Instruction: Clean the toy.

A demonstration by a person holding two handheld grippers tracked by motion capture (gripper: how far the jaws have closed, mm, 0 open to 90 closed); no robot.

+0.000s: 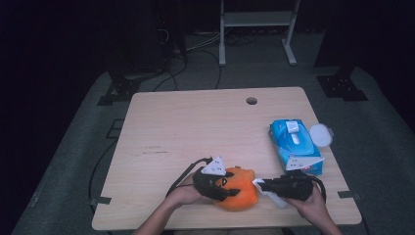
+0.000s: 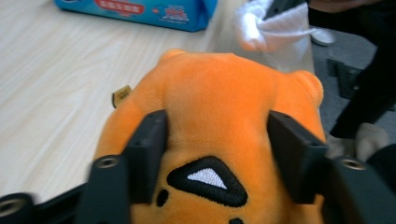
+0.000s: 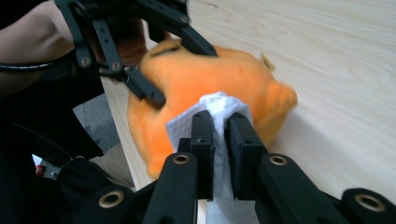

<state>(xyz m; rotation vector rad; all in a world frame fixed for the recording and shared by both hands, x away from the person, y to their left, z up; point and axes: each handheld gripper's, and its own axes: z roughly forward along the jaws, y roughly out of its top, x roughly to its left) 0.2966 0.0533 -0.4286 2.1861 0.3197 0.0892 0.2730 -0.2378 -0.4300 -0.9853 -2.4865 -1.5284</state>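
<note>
1. Plush (image 1: 240, 188): orange, with black embroidered markings and a small tan tag at one side. It lies on the near edge of the surface (image 1: 195, 127), between the two hands.
2. Left tongs (image 1: 219, 185): the two black jaws sit on either side of the plush and press into its fabric, pinching it. In the left gripper view (image 2: 212, 140) the plush bulges up between the jaws.
3. Wipe (image 3: 219, 109): white and crumpled, pinched between the jaws of the right tongs, with its bunched tip against the orange fabric of the plush.
4. Right tongs (image 1: 258, 184): jaws pressed nearly together on the wipe, pointing toward the plush from the right. In the right gripper view (image 3: 220, 135) the wipe pokes out past the jaw tips and trails down between them.
5. Hands: the left hand (image 1: 183, 194) and the right hand (image 1: 311, 200) come in over the near edge, each gripping its tool.
6. Pack (image 1: 295, 144): blue wipe pack with its round white lid flipped open, lying near the surface's right edge, beyond the right tongs.
7. Hole (image 1: 251, 101): round, near the surface's far edge.
</note>
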